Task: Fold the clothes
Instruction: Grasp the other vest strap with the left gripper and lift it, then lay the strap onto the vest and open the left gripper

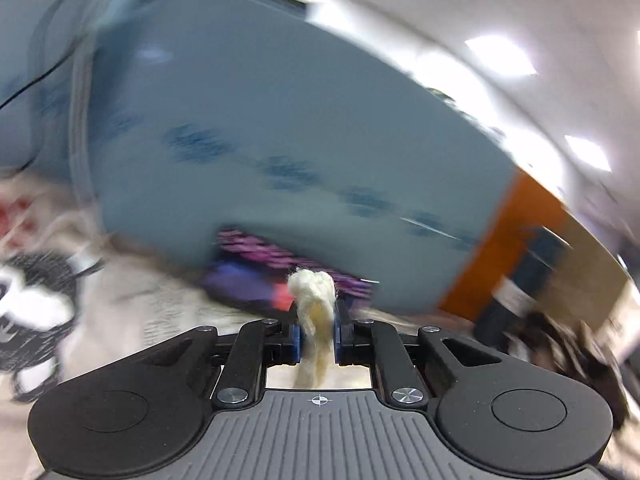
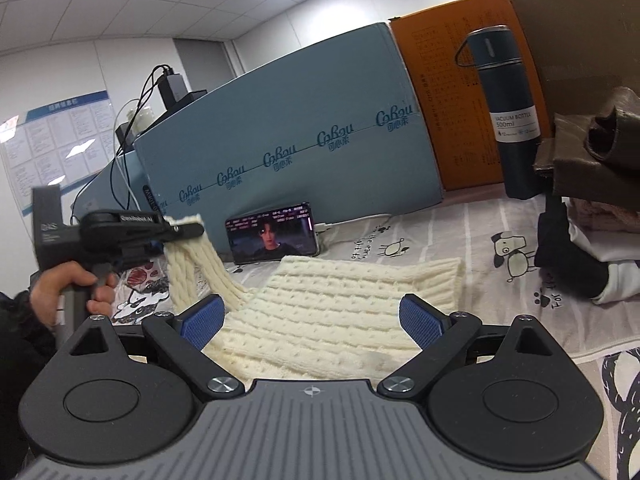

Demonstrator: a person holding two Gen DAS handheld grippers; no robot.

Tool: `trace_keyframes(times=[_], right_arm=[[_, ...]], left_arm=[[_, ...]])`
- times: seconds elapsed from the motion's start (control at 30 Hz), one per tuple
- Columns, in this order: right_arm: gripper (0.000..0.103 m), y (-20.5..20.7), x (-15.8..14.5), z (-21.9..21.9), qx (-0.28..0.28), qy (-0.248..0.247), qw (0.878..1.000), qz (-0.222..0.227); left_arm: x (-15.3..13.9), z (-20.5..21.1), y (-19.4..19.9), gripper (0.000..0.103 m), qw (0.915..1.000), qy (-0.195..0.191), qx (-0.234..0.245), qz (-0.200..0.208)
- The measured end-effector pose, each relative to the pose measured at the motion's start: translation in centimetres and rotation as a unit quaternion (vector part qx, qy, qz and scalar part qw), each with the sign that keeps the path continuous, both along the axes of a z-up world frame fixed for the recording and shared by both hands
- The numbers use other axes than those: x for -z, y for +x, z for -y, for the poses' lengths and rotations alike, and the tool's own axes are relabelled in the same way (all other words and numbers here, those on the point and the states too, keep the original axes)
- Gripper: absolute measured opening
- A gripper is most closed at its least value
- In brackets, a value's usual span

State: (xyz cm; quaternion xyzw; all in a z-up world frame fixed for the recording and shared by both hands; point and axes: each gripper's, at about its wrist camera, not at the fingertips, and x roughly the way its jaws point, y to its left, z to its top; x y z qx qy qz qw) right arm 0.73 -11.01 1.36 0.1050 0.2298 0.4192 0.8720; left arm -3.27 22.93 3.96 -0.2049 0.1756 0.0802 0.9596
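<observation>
A cream knitted sweater [image 2: 332, 312] lies flat on the printed sheet, in the middle of the right wrist view. My left gripper [image 1: 317, 334] is shut on a bunched edge of the sweater [image 1: 314, 300]. In the right wrist view the left gripper [image 2: 176, 230] holds that edge lifted at the far left, and the knit hangs down from it. My right gripper [image 2: 312, 316] is open and empty, its blue pads [image 2: 202, 320] hovering over the near part of the sweater. The left wrist view is blurred.
A phone [image 2: 274, 238] playing video leans against a blue box [image 2: 280, 132] behind the sweater. An orange box [image 2: 444, 100] and a dark vacuum bottle [image 2: 508, 112] stand at the back right. A stack of folded clothes [image 2: 592, 200] sits at the right. The cartoon-print sheet [image 2: 500, 308] covers the surface.
</observation>
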Motion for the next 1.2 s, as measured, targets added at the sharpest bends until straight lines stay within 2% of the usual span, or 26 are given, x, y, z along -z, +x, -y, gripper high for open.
trace_keyframes(times=[0.07,0.17,0.27,0.37,0.43,0.5,0.57,0.63,0.73,0.83,0.93,1.03,1.1,1.13,1.2], right_arm=[[0.095,0.0,0.0,0.1,0.003,0.003,1.0,-0.002],[0.095,0.1,0.0,0.4,0.01,0.006,1.0,-0.005],[0.095,0.4,0.0,0.8,0.021,0.012,1.0,-0.011],[0.095,0.6,0.0,1.2,0.035,0.016,0.999,-0.015],[0.095,0.7,-0.1,1.6,0.043,0.021,0.999,-0.016],[0.095,0.8,-0.1,2.0,0.053,0.025,0.998,-0.017],[0.095,1.0,-0.1,2.4,0.069,0.028,0.997,-0.019],[0.095,1.2,-0.1,2.8,0.074,0.035,0.996,-0.025],[0.095,1.5,0.0,3.4,0.082,0.046,0.995,-0.033],[0.095,1.8,0.0,4.0,0.09,0.057,0.993,-0.041],[0.095,1.9,0.2,3.9,0.086,0.054,0.994,-0.046],[0.095,1.9,0.2,3.8,0.082,0.053,0.994,-0.047],[0.095,1.9,0.3,3.7,0.08,0.049,0.994,-0.048],[0.095,1.9,0.3,3.6,0.078,0.047,0.995,-0.048],[0.095,2.0,0.5,3.4,0.07,0.044,0.995,-0.051]], left_arm=[[-0.8,2.3,0.6,0.013,0.9984,0.028,0.049,-0.003],[-1.5,5.8,1.7,0.013,0.9898,0.075,0.119,-0.025],[-1.7,9.1,2.7,0.013,0.9748,0.127,0.175,-0.057],[-1.0,11.9,3.1,0.017,0.9591,0.176,0.202,-0.092],[-0.5,13.1,3.3,0.031,0.9519,0.194,0.213,-0.105],[-0.1,14.0,3.6,0.037,0.9468,0.207,0.219,-0.114],[0.0,14.0,3.8,0.046,0.9469,0.205,0.221,-0.113],[0.0,13.9,3.9,0.069,0.9485,0.197,0.225,-0.105],[-0.9,13.6,3.3,0.073,0.9539,0.19,0.221,-0.074],[-2.1,12.7,2.4,0.077,0.9596,0.199,0.192,-0.05],[-2.3,11.1,1.4,0.078,0.9609,0.217,0.161,-0.06],[-1.7,9.8,0.0,0.083,0.9577,0.241,0.132,-0.086],[-1.3,9.1,-1.4,0.083,0.9574,0.248,0.119,-0.087],[-1.2,8.8,-2.2,0.083,0.9581,0.249,0.113,-0.084],[-1.0,8.2,-4.6,0.083,0.9597,0.255,0.106,-0.054]])
